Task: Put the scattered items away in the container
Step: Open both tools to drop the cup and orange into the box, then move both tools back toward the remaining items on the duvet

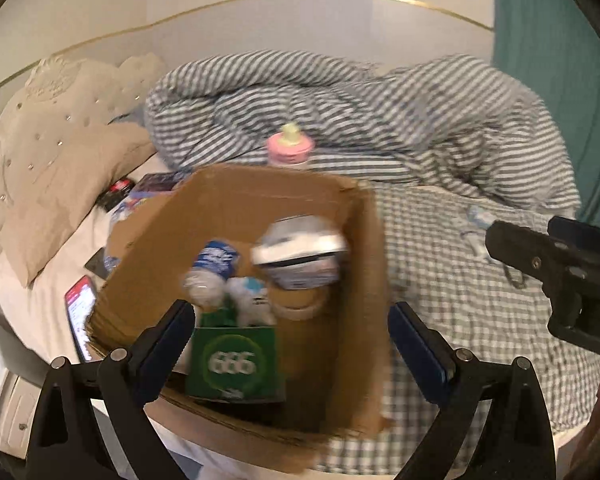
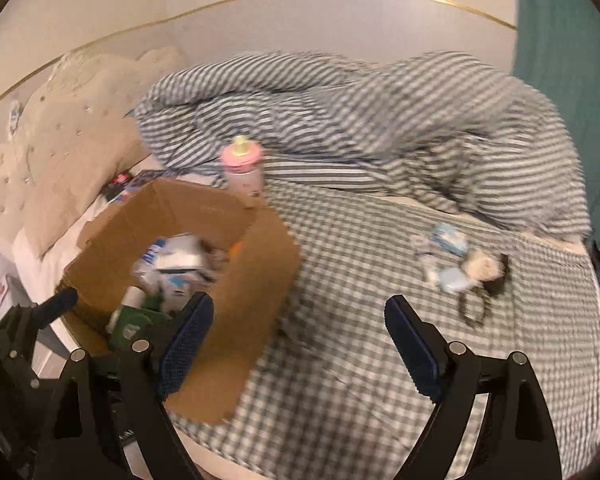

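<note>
Both black tongs [image 1: 290, 330] [image 2: 300, 324] apart, empty, brown cardboard box [image 1: 364, 248], soft checked bedsheet [image 2: 360, 240]

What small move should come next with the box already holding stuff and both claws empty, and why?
Probably swing the right claw toward the small clutter on the checked sheet. Both claws stand open with nothing between the fingers, the box already holds several items, and that pile lies loose to the box's right. The pink bottle behind the box also waits.

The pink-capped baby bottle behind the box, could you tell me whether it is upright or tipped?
Upright: the baby bottle stands with its nipple pointing up.
</note>
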{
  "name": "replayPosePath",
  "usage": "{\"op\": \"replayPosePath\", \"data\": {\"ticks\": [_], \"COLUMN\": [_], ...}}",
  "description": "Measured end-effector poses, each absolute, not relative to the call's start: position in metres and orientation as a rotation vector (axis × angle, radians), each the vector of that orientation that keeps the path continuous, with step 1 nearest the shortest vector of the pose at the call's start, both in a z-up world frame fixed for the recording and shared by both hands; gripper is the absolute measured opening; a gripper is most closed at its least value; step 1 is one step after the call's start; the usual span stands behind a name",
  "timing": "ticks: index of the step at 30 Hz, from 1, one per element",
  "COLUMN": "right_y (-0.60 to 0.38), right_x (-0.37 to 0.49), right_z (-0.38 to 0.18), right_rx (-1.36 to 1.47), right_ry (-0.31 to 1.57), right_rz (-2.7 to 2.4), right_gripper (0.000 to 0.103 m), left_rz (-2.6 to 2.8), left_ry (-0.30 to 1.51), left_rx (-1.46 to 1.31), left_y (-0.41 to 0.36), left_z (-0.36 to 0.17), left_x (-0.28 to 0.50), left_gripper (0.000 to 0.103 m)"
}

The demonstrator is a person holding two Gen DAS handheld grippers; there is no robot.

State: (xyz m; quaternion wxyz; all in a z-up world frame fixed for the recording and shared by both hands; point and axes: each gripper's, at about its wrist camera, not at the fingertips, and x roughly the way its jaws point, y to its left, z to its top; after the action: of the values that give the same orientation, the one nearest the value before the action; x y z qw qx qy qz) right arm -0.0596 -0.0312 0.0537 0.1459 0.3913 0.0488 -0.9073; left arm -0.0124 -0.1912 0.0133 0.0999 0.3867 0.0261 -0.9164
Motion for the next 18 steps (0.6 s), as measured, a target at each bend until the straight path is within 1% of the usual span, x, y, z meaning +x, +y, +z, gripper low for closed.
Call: {"op": "replayPosePath", "data": {"ticks": [2,8,18], "right_y": [-0.004,0.066,0.185], "right_x": [-0.048,-0.016,0.004], "right_z": [0.056,0.045,0.018], "right_rx": [1.125,1.161,1.260], "right_ry": [0.114,0.025,-0.200], "right_rz": [-2.644,-2.717,-2.811], "right_gripper": [0.088,0.088,0.088], "left_rz": [-2.748,-2.802,-2.860], "left_ry": [0.069,0.018,0.033], "left_rx": [1.138,1.176,1.277], "left_y": [-0.168,-0.112,-0.046], "left_z": [0.018,0.017,-0.001], "left_x": [-0.006,0.000,-0.011], "left_gripper": [0.103,0.103,0.103]}}
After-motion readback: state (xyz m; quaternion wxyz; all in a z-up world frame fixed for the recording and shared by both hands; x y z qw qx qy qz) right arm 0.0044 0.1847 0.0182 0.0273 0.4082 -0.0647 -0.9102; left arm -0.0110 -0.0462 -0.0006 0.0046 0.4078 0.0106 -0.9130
